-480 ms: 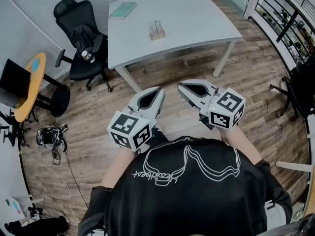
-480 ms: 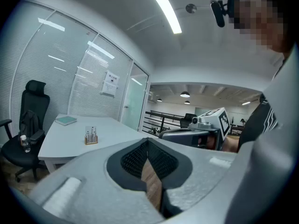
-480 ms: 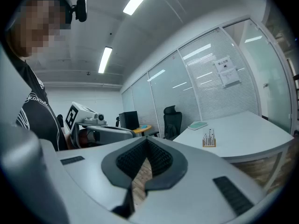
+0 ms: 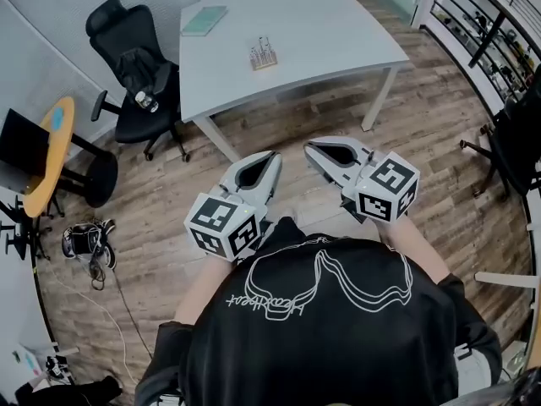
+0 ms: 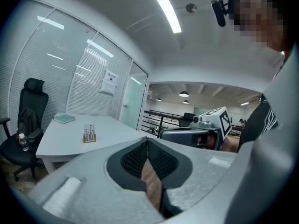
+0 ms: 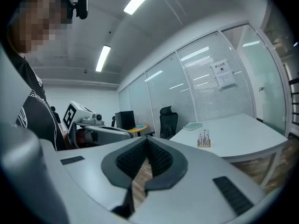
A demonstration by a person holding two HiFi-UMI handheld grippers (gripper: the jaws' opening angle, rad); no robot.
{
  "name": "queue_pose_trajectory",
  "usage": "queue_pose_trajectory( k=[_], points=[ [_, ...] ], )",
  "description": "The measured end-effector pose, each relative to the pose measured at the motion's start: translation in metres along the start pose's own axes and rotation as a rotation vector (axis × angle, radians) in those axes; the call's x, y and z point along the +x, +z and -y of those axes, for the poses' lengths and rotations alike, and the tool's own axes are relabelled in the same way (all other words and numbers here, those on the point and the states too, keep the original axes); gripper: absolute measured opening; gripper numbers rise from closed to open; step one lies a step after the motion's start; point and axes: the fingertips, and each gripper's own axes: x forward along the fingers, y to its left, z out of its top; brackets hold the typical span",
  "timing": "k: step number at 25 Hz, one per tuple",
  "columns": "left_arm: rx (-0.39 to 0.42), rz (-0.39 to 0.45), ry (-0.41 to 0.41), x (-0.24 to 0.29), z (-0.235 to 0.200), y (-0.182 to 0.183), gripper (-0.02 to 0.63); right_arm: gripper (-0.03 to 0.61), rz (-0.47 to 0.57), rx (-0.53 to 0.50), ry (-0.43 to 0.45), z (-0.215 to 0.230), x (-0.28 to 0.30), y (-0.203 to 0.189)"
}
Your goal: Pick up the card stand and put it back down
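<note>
A paper notice (image 5: pixel 109 82) hangs on the glass wall, its print too small to read. At the far left stand a round wooden side table (image 4: pixel 52 146) and shoes (image 4: pixel 84 237) on the floor, then a black office chair (image 4: pixel 127 66) with a bottle (image 4: pixel 145 101) on its seat. On the white bench (image 4: pixel 338 32) lie a green book (image 4: pixel 204 19) and, well apart from it, the upright card stand (image 4: pixel 263 55). Short of the bench, the left hand-held gripper (image 4: pixel 272 156) and the right hand-held gripper (image 4: pixel 309 147) each have jaws together on nothing. The script on the black shirt (image 4: pixel 321 328) cannot be made out. A dark railing (image 4: pixel 494 32) runs along the right.
</note>
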Motion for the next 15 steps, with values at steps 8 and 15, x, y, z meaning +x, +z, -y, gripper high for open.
queue_pose_trajectory(
  k=[8,15],
  points=[
    [-0.030,0.006,-0.006,0.019,-0.033,0.002,0.015,0.009,-0.009,0.008,-0.034,0.028,0.024,0.002],
    [-0.053,-0.001,-0.018,0.059,-0.075,0.005,0.015,0.009,-0.040,0.026,-0.065,0.077,0.051,-0.002]
  ],
)
